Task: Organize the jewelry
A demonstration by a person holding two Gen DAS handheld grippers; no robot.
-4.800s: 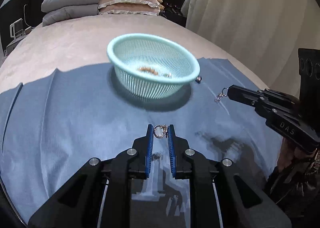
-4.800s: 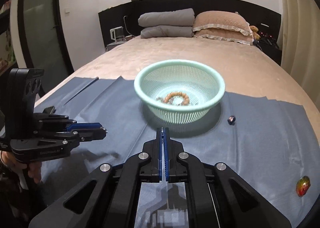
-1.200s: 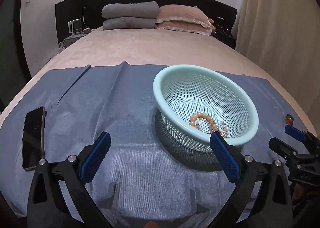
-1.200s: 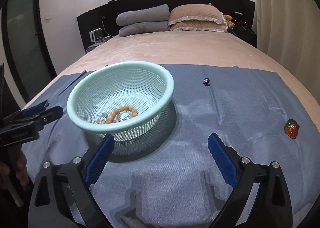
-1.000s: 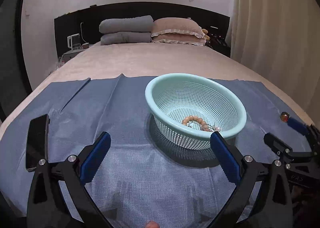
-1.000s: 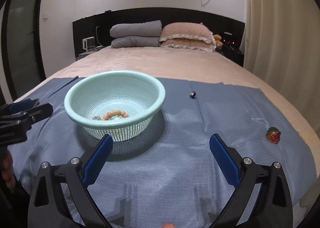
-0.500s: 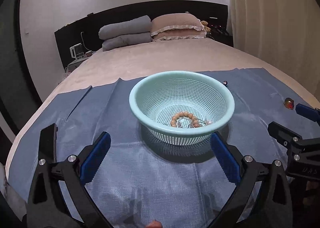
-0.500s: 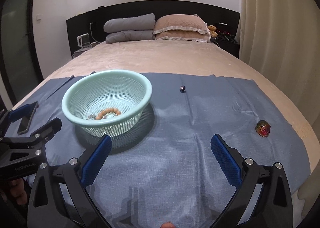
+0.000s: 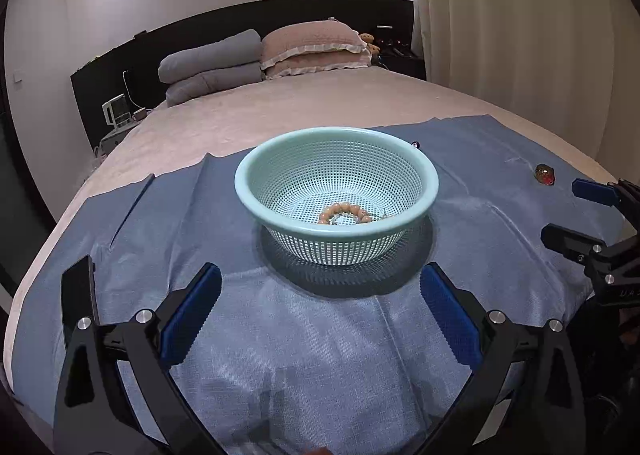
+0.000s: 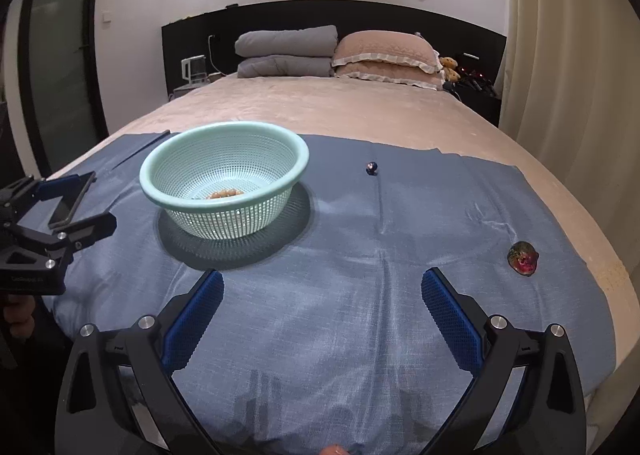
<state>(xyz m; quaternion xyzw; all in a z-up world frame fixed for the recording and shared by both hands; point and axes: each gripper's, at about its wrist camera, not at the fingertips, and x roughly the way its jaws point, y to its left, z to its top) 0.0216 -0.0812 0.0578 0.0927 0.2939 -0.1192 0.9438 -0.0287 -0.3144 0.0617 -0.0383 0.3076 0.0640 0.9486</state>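
A mint mesh basket point(image 9: 248, 191) stands on the blue cloth point(image 9: 320, 335) and holds a tan bead bracelet point(image 9: 344, 213) and small silvery pieces. In the right wrist view the basket point(image 10: 160, 183) is at the left, a small dark blue bead point(image 10: 371, 167) lies right of it, and a red-green brooch point(image 10: 523, 258) lies near the cloth's right edge. The brooch also shows in the left wrist view point(image 9: 545, 174). My left gripper point(image 9: 320, 319) is open and empty, in front of the basket. My right gripper point(image 10: 320, 315) is open and empty, right of the basket.
A black phone point(image 9: 78, 291) lies on the cloth at the left. The cloth covers the foot of a beige bed point(image 10: 340, 107) with grey and pink pillows point(image 10: 336, 51) at the headboard. Curtains point(image 10: 572, 75) hang at the right.
Both grippers, closed on small jewelry 4.8 s ago, are now wide open and empty. Over the last second both have pulled back from the basket.
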